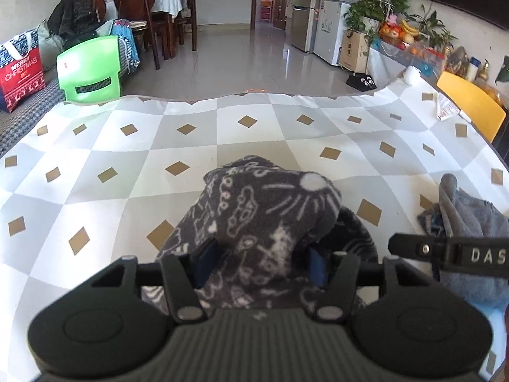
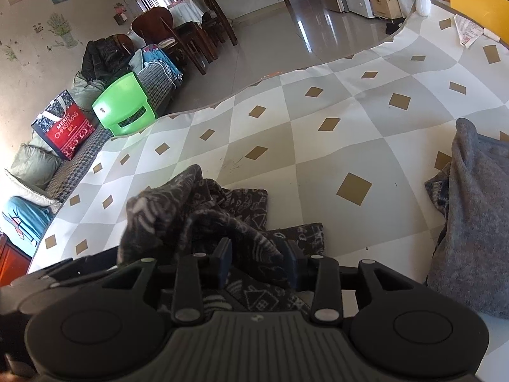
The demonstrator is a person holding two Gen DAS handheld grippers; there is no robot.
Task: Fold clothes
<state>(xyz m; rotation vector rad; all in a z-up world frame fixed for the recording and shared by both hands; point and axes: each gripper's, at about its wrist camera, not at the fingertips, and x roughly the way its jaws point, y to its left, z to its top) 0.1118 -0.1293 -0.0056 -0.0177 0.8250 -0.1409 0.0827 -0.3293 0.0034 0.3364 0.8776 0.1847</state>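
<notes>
A dark grey fleece garment with a white doodle print (image 1: 270,203) lies bunched on the checkered tablecloth (image 1: 127,159). My left gripper (image 1: 261,261) is shut on a raised fold of it, and the cloth fills the gap between the blue pads. In the right wrist view the same garment (image 2: 191,203) is crumpled, partly flat on the tablecloth (image 2: 350,111). My right gripper (image 2: 257,264) is shut on a ridge of it close to the near edge. One right finger (image 1: 445,251) shows at the right of the left wrist view.
A heap of plain grey clothing (image 2: 477,207) sits on the table to the right, also in the left view (image 1: 461,216). A folded paper (image 1: 447,108) lies at the far right by a yellow chair (image 1: 470,108). A green chair (image 1: 90,68) stands beyond the far left edge.
</notes>
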